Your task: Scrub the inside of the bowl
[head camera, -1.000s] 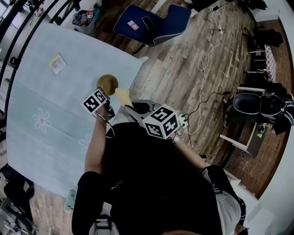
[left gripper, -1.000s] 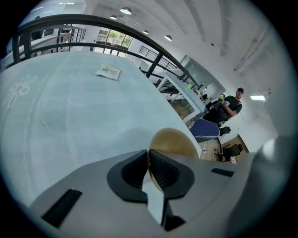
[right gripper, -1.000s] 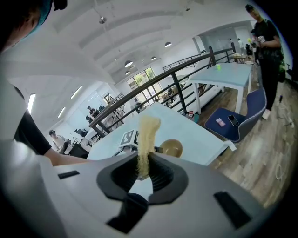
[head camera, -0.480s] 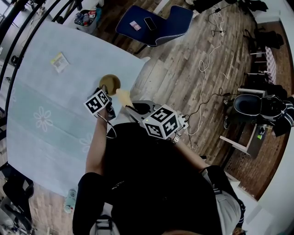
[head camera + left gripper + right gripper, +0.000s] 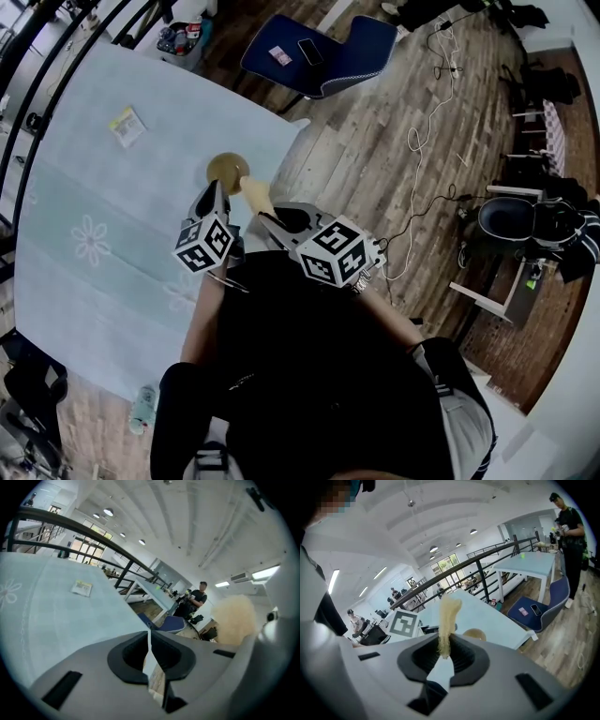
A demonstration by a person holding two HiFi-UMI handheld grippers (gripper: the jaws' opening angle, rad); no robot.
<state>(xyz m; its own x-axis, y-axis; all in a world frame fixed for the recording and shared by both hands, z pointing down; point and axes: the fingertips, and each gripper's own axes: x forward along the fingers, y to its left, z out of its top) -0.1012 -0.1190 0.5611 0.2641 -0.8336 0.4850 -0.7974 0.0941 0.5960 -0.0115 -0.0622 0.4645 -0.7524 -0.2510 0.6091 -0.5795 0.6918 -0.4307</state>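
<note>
Bowl [image 5: 225, 169] small, round, tan, on pale table [image 5: 112, 206]. Right claw [image 5: 443, 652] clamped on yellow sponge [image 5: 446, 616]; left claw [image 5: 149, 637] together.

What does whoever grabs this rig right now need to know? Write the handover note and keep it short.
Left gripper: jaws together, nothing in them, and the bowl is out of its view.
Right gripper: shut on the tan scrubbing sponge, which sticks out past the jaws.
Bowl: upright on the blue-clothed table, near its edge; neither gripper holds it.
Done: the sponge is gripped.
Left: the sponge sits beside the bowl, not in it, and nothing shows any scrubbing. Probably steady the bowl with the left gripper, bring the sponge inside and scrub.
</note>
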